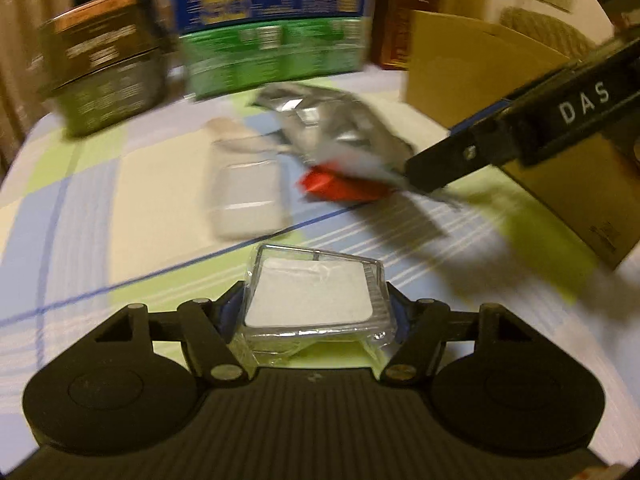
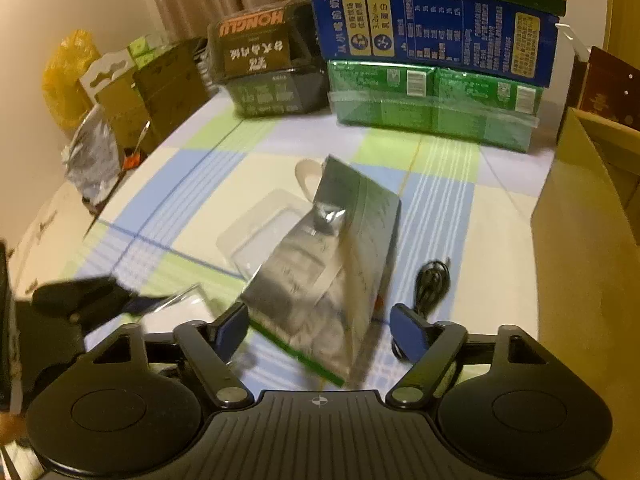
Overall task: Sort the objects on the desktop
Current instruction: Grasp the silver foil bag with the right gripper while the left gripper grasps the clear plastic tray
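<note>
Left claw [image 1: 318, 312]: closed on clear case [image 1: 316, 296], lower centre. Right claw [image 2: 320, 332]: wide open around foil pouch [image 2: 332, 272], mid-frame. Risk: slick pouch slipping out during closure.

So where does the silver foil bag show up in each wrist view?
Left wrist: silver foil bag sits centre, slightly right, upper half, blurred, with the right gripper reaching at its lower right edge.
Right wrist: the same bag fills the centre, between this gripper's open fingers.
Shared landmark: the blue carton stacked on the green pack at the table's far edge.
</note>
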`<move>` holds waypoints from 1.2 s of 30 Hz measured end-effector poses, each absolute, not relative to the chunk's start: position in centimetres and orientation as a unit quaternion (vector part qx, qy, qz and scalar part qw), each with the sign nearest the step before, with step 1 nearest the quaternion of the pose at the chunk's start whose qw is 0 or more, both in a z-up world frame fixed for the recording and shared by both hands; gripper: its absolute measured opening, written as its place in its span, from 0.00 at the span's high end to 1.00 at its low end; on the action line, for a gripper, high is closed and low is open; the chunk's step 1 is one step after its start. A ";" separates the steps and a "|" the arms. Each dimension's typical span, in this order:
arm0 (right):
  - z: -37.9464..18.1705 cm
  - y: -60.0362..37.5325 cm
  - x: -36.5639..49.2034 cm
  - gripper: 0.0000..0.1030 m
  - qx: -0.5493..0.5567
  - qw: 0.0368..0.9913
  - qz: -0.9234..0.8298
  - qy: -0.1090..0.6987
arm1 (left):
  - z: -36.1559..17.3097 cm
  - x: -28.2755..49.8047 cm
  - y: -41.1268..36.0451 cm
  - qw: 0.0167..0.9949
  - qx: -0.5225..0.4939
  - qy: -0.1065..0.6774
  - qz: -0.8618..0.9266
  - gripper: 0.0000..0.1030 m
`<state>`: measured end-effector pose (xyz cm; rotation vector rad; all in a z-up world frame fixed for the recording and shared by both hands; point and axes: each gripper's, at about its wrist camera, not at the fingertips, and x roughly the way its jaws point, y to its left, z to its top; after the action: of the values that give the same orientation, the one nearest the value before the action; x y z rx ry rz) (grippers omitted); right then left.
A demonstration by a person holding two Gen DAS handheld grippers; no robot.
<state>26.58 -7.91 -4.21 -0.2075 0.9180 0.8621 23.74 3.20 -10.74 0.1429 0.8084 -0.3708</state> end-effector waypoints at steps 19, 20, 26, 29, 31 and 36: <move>-6.6 -3.4 32.7 0.11 0.028 0.785 0.361 0.502 | -10.4 24.0 6.8 0.918 0.012 0.383 -0.101 0.37; -6.8 -3.2 32.7 0.11 0.024 0.787 0.355 0.504 | -10.3 24.1 7.0 0.919 0.008 0.381 -0.099 0.37; -7.9 -3.2 32.6 0.17 0.029 0.785 0.340 0.517 | -10.2 24.4 7.7 0.923 -0.008 0.376 -0.084 0.37; -7.9 -3.1 32.0 0.28 -0.002 0.792 0.338 0.508 | -10.2 24.7 8.1 0.924 -0.014 0.375 -0.077 0.37; -7.7 -3.4 31.6 0.31 -0.012 0.793 0.340 0.505 | -10.4 24.7 8.2 0.924 -0.015 0.375 -0.075 0.37; -7.0 -5.0 29.4 0.39 -0.064 0.796 0.340 0.497 | -10.5 24.3 8.0 0.922 -0.011 0.380 -0.078 0.37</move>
<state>29.40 -5.04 -7.05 -0.1385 1.0672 0.7315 24.31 8.04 -10.55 -0.0221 0.7812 -0.1593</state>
